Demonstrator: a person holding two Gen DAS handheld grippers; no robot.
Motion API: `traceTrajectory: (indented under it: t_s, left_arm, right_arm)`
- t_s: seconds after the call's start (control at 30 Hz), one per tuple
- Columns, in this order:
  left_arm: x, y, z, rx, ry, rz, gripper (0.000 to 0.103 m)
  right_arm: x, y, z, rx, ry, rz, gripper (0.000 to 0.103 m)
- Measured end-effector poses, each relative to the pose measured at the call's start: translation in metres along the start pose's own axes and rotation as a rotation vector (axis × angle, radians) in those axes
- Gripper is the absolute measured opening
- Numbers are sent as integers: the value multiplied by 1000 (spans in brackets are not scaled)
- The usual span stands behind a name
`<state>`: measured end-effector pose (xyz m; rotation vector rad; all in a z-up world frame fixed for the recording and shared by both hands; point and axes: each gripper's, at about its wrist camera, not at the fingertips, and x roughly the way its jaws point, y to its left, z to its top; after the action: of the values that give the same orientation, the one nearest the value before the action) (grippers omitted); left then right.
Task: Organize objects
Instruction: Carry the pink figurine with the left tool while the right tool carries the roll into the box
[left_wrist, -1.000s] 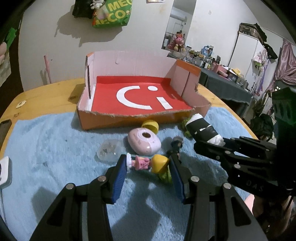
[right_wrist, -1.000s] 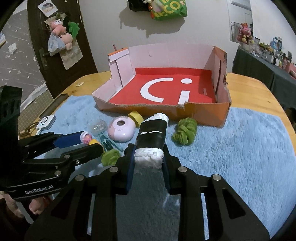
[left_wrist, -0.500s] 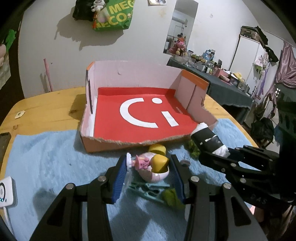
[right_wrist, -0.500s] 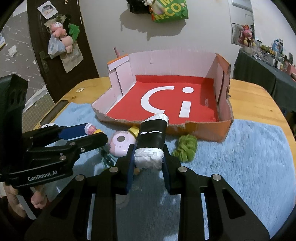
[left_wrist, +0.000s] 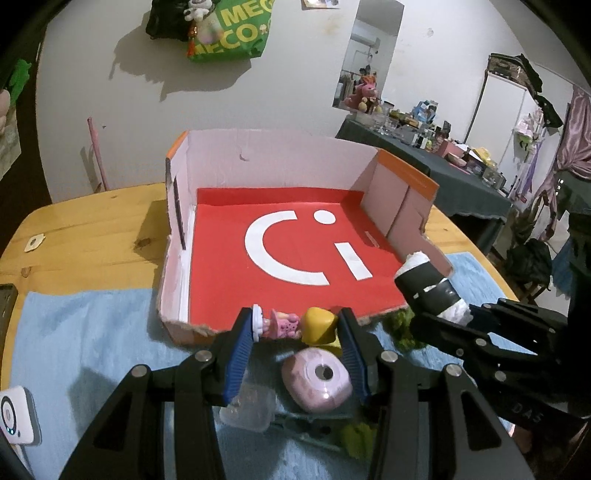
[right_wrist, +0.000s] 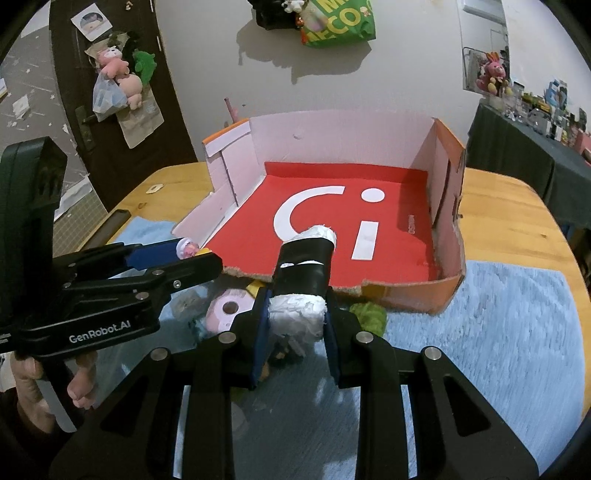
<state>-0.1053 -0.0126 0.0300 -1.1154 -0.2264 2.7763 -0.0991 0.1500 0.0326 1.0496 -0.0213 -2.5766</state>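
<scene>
My left gripper (left_wrist: 295, 326) is shut on a small doll (left_wrist: 291, 326) with a pink dress and yellow hair, held sideways above the front edge of the open cardboard box (left_wrist: 295, 243). My right gripper (right_wrist: 295, 317) is shut on a black-and-white roll (right_wrist: 301, 280), held over the box's front edge (right_wrist: 406, 291). The roll also shows in the left wrist view (left_wrist: 430, 286), and the left gripper with the doll (right_wrist: 186, 248) shows in the right wrist view. The box has a red floor with a white logo.
On the blue towel (left_wrist: 92, 332) below the grippers lie a pink round case (left_wrist: 317, 380), a clear capsule (left_wrist: 249, 408), a green clip, a yellow piece and green yarn balls (right_wrist: 369, 314). A white device (left_wrist: 16, 415) sits at the left. The wooden table (left_wrist: 92, 229) surrounds the towel.
Both grippers rose and moved forward from the towel toward the box, carrying the doll and the roll. The items on the towel stayed behind.
</scene>
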Motion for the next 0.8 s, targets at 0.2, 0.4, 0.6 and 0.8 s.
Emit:
traceTrajectory:
  t_s: [0.2,0.4,0.6,0.8]
  left_arm:
    - [10,1,11,4,10,-3,48]
    - [19,5,21,2,24,-7,48]
    - [31,7,31,2,38,-9,48]
    - [46,11,37,-5,65,-6,48]
  right_arm:
    - [6,-5,9,5,2,-2,25]
    - [14,-10,20,9,5,-8,25]
    - [25,-14,30,7,20,-23,25]
    - [40,-19,35,8,43,-40,25]
